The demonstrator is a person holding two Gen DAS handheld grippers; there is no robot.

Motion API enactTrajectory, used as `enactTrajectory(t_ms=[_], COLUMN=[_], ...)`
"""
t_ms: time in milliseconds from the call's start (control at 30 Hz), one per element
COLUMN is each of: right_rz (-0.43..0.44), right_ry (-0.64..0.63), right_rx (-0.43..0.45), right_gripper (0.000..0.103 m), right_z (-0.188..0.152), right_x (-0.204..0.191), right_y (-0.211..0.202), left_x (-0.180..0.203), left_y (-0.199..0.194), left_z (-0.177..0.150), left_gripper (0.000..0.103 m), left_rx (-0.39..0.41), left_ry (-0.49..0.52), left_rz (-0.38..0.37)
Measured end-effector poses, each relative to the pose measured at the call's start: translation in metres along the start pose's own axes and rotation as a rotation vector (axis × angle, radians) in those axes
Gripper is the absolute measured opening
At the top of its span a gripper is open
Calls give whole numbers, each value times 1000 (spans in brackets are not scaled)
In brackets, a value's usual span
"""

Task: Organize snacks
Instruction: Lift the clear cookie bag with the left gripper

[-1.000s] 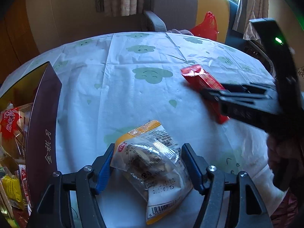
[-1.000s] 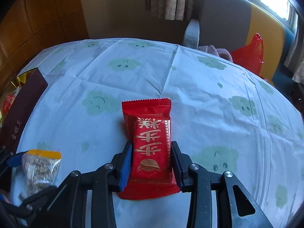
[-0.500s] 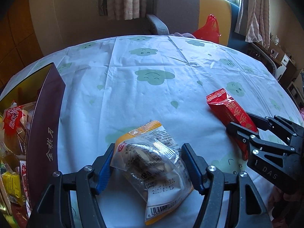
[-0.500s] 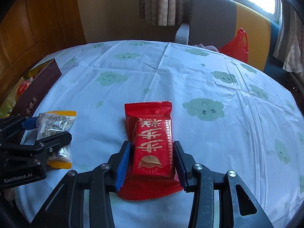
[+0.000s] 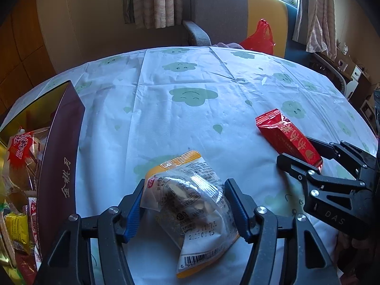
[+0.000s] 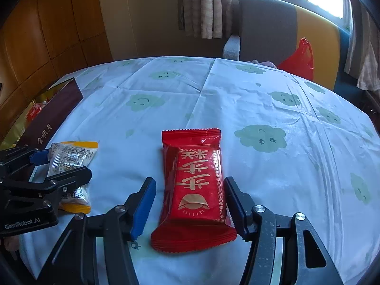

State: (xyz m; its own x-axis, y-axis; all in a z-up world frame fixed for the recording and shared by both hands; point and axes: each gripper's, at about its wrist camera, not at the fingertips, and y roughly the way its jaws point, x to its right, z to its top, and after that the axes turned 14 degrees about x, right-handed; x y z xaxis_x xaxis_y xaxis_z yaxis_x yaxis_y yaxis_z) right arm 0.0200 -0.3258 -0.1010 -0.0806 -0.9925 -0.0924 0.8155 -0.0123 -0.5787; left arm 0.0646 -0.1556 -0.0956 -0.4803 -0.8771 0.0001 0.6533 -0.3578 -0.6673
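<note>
A clear snack packet with orange ends (image 5: 190, 204) lies on the cloud-print tablecloth (image 5: 180, 123) between the jaws of my left gripper (image 5: 184, 182). Those jaws are closing; the blue pads (image 5: 135, 209) just meet the wrapper's edges without squeezing it. A red snack packet with gold characters (image 6: 197, 185) lies flat between the jaws of my right gripper (image 6: 189, 180), which are opening, with a gap at the left pad. The left wrist view shows the right gripper (image 5: 294, 149) around the red packet (image 5: 282, 135). The right wrist view shows the left gripper (image 6: 66, 163) astride the clear packet (image 6: 71, 154).
An open maroon box (image 5: 59, 156) with gold lining stands at the table's left edge, holding several wrapped snacks (image 5: 19, 147). Behind the table are a grey and yellow armchair (image 5: 213, 11) and a red plastic bag (image 5: 258, 38). Bare cloth stretches across the far half.
The right gripper carried the red packet rightward in the left wrist view, and its jaws spread off the packet. The left jaws narrowed slightly around the clear packet.
</note>
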Motion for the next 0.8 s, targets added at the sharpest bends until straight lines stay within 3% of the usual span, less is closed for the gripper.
enactTrajectory(t_ms=[267, 433, 600, 667, 800], right_rz=[16, 32, 39, 46, 23], right_ry=[1, 4, -10, 3, 41], right_rx=[5, 4, -8, -23, -41], right_gripper=[65, 70, 79, 90, 93], right_z=[-1, -1, 0, 1, -3], right_x=[1, 1, -4, -4, 5], right_y=[0, 1, 0, -3, -17], left_x=[4, 13, 16, 18, 17], left_y=[-18, -26, -23, -22, -23], left_z=[-7, -20, -20, -21, -22], left_gripper=[62, 65, 71, 73, 73], left_rx=[11, -28, -46, -42, -30], left_ry=[38, 69, 101, 117, 111], left_rz=[-30, -147, -162, -158, -162])
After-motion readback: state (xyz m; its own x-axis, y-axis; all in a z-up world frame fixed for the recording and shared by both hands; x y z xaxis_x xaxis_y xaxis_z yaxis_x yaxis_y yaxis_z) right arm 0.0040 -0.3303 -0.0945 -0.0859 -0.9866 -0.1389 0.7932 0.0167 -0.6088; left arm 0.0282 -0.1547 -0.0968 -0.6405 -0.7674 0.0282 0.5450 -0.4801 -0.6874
